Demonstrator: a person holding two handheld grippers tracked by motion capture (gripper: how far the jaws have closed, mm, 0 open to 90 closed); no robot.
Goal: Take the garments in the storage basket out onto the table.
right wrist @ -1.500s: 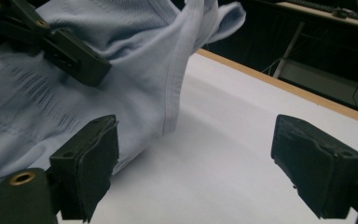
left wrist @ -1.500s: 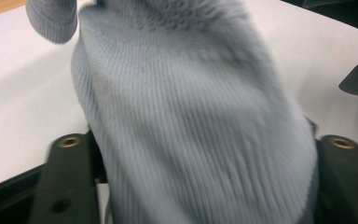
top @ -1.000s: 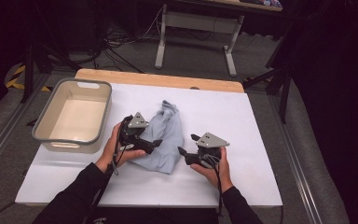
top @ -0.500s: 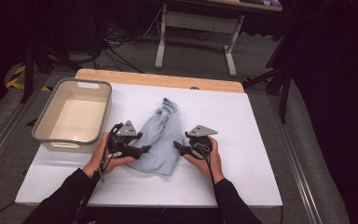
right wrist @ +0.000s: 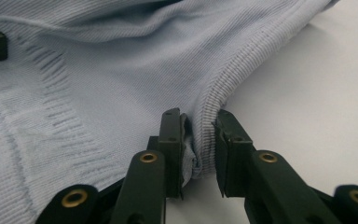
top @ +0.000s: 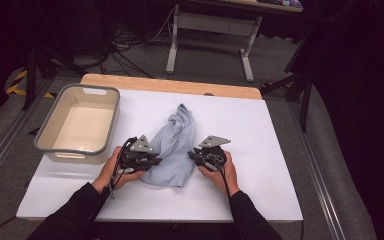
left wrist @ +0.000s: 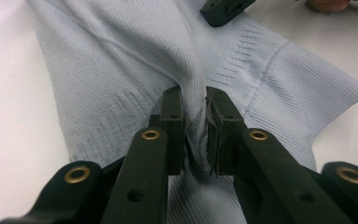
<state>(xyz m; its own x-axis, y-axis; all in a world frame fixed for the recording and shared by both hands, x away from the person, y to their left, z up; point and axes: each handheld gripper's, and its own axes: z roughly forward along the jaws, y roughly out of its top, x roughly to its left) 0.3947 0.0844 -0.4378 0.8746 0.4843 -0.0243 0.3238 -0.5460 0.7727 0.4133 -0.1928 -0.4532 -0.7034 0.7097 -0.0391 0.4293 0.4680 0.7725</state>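
The pale blue garment (top: 172,150) was spread just right of the grey tub (top: 80,125) on the white sheet (top: 260,150). Its near edges were pinched by the left gripper (top: 152,161) and right gripper (top: 194,155), whose jaws had just been closing. Bare sheet was left right of the garment; dark floor (top: 330,165) lay beyond.

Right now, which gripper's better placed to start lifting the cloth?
Probably left. The left gripper has just closed, its jaws pinching a fold of the light blue cloth well in from the edge. The right gripper, also just closing, has only the ribbed hem, so it could slip.
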